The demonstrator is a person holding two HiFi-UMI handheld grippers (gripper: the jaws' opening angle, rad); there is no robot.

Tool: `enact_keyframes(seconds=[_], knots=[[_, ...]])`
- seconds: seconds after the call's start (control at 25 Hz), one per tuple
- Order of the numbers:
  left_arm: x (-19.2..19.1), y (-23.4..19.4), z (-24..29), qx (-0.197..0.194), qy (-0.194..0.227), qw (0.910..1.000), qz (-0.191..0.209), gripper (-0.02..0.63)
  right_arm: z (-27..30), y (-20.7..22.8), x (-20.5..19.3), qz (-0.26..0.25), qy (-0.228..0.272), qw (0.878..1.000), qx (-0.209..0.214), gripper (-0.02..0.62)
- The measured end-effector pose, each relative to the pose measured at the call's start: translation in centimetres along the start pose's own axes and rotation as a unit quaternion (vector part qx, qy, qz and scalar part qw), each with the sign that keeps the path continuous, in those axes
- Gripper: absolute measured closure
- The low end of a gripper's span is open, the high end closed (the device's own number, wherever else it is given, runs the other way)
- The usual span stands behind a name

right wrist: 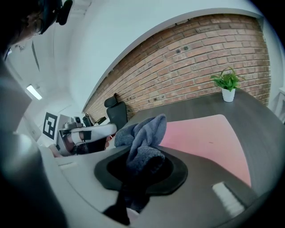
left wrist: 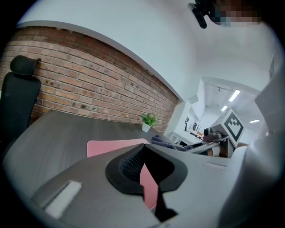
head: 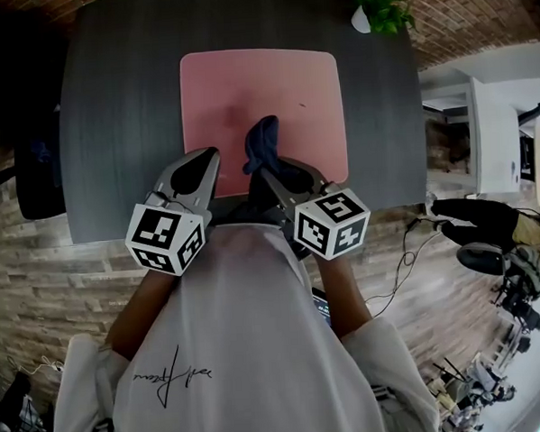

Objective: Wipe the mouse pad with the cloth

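One cloth, one pad and two grippers make up the whole job on this dark grey desk [head: 111,101]. The right gripper [head: 266,172] has its jaws clamped on a bunched blue-grey towelling cloth [head: 262,141]. The cloth stands over the near edge of the square pink mouse pad [head: 272,79]; whether it presses the surface I can't quite tell. The left gripper [head: 211,156], by the pad's near left corner, has its jaws drawn together on nothing. I'd judge the cloth is in hand and the wiping hardly started, with most of the pad left to do. One small potted green plant [head: 381,6] sits at the far right corner, and one black office chair [head: 37,169] stands at the left edge.
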State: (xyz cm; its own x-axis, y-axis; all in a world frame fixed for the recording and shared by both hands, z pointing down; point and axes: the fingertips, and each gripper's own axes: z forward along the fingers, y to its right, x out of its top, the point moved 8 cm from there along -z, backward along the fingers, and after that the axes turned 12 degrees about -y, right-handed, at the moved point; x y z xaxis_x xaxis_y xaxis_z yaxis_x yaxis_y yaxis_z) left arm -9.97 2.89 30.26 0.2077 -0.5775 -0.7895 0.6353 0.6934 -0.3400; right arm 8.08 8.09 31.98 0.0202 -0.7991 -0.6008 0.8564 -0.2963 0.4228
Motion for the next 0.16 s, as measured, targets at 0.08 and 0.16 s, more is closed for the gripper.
enact_keyframes(seconds=[0.08, 0.16], knots=[[0.04, 0.17, 0.15, -0.002, 0.001, 1.0000, -0.003, 0.587, -0.15, -0.05, -0.09, 0.002, 0.002, 1.000, -0.001, 0.506], [0.21, 0.38, 0.33, -0.003, 0.003, 1.0000, -0.005, 0.588, -0.29, -0.03, -0.05, 0.001, 0.003, 1.000, -0.001, 0.506]])
